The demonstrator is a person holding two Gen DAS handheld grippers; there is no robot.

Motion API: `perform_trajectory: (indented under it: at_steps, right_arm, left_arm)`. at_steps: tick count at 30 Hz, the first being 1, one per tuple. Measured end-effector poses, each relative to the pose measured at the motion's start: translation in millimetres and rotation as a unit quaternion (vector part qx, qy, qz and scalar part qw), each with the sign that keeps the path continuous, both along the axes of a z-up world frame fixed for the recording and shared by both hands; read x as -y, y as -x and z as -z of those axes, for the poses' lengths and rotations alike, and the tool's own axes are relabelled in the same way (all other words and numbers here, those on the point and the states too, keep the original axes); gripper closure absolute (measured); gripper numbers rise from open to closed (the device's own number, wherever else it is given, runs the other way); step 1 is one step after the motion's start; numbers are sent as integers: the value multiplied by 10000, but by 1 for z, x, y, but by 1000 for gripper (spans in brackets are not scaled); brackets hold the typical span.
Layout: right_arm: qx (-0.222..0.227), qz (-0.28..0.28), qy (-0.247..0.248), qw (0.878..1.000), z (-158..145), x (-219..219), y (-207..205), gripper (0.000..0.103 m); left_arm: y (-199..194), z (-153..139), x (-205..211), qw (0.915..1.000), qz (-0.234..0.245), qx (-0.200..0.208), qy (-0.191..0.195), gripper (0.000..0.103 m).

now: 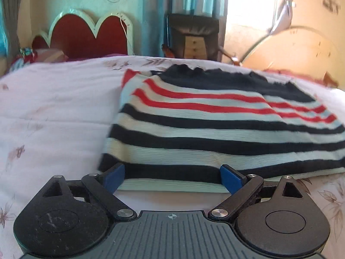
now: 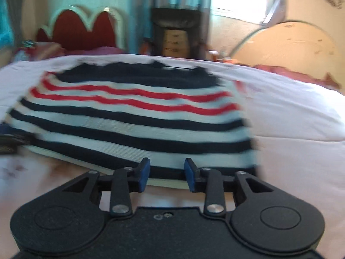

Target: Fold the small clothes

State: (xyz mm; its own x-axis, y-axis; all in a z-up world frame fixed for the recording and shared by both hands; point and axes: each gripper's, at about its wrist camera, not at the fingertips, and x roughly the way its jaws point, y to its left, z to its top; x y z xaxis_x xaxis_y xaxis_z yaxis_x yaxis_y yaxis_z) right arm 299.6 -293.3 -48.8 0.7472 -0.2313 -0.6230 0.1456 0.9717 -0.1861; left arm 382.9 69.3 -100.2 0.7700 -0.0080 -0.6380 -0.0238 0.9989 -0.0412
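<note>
Grippers met the near hem of a striped top on the bed.

Left gripper (image 1: pixel 172 178) stood with jaws wide and right gripper (image 2: pixel 166 172) with jaws narrower, both open around the hem of the top (image 1: pixel 215 129), probably to lift it together for a fold. The top lay flat on the quilt (image 1: pixel 54 118). No writing was readable.

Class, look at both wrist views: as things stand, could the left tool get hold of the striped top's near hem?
Probably yes. The left tool is open, its blue pads either side of the striped top's near hem on the bedspread, and nothing lies between.
</note>
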Motion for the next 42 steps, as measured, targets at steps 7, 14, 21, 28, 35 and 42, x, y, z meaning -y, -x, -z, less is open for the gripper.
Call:
perform_trajectory:
  at_steps: [7, 14, 21, 28, 35, 42]
  right_arm:
    - [-82, 142, -161, 9997, 1, 46, 10, 71]
    - [109, 79, -79, 9999, 10, 47, 15, 69]
    - [83, -23, 110, 9999, 10, 42, 16, 69]
    - [92, -213, -38, 9997, -18, 36, 25, 70]
    - [313, -760, -1112, 9904, -33, 19, 67, 87]
    - [265, -938, -1391, 9855, -37, -5, 58, 88]
  left_arm:
    - [1, 5, 12, 9990, -23, 48, -440, 9]
    - [-1, 3, 9, 9989, -14, -6, -475, 8]
    - [-1, 5, 10, 9986, -27, 49, -518, 8]
    - [50, -36, 10, 9958, -222, 534, -710, 8]
    - [82, -11, -43, 9746, -887, 126, 2054, 36]
    - [55, 32, -75, 9139, -1514, 311, 3753, 36]
